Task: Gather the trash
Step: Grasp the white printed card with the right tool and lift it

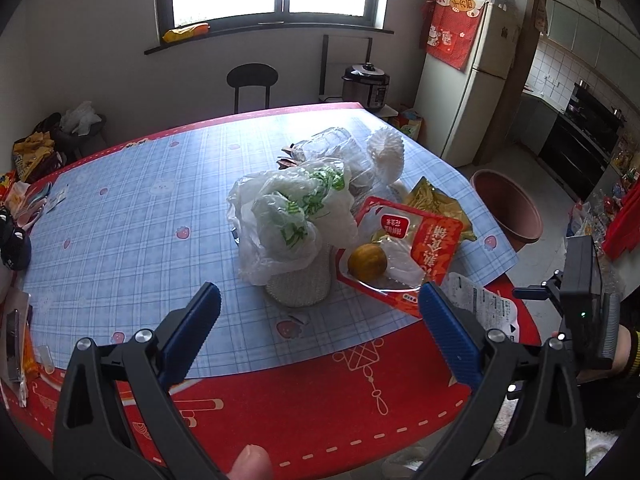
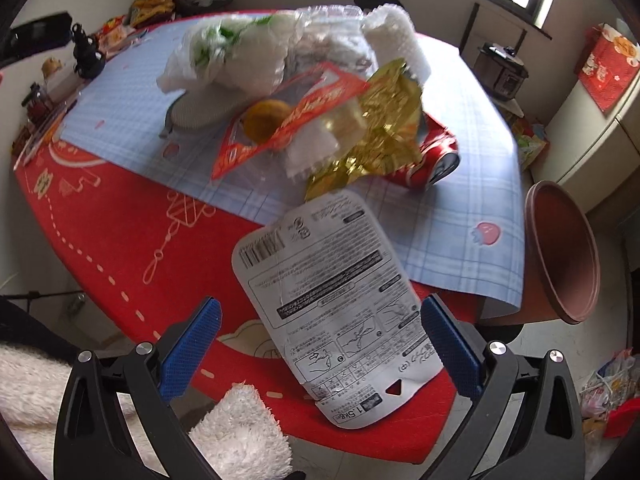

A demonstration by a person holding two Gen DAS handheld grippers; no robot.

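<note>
From the left wrist view, clutter (image 1: 24, 184) of snack bags and small items lines the far left edge of the table (image 1: 120, 208), which wears a blue checked cloth over a red one. The left gripper (image 1: 318, 308) hovers above the near edge with its blue-padded fingers (image 1: 192, 332) spread wide and nothing between them. Beyond them sits the trash pile: a crumpled white plastic bag (image 1: 288, 216) with green print resting on a white woven pad (image 1: 300, 284), clear plastic packaging (image 1: 332, 148) and a white pleated paper liner (image 1: 386, 152) behind, then a red food wrapper (image 1: 404, 248) with an orange fruit (image 1: 367, 262) lying on it, and a yellow snack bag (image 1: 436, 204) to its right. Right of that, a white printed pouch (image 1: 484, 304) lies on the red border, and the right gripper's body (image 1: 584, 300) shows at the frame edge. A terracotta basin (image 1: 508, 208) stands on the floor past the table corner. A window, stool, rice cooker and fridge appear only here.

The right wrist view, partly blurred, shows the right gripper (image 2: 320, 320) open, its fingers (image 2: 188, 344) on either side of the white printed pouch (image 2: 336, 300) without pinching it. Only this view reveals a crushed red soda can (image 2: 436, 160) behind the gold-yellow snack bag (image 2: 380, 128), a white fluffy sleeve (image 2: 240, 432) at the bottom, and the basin (image 2: 560, 252) at the right.
</note>
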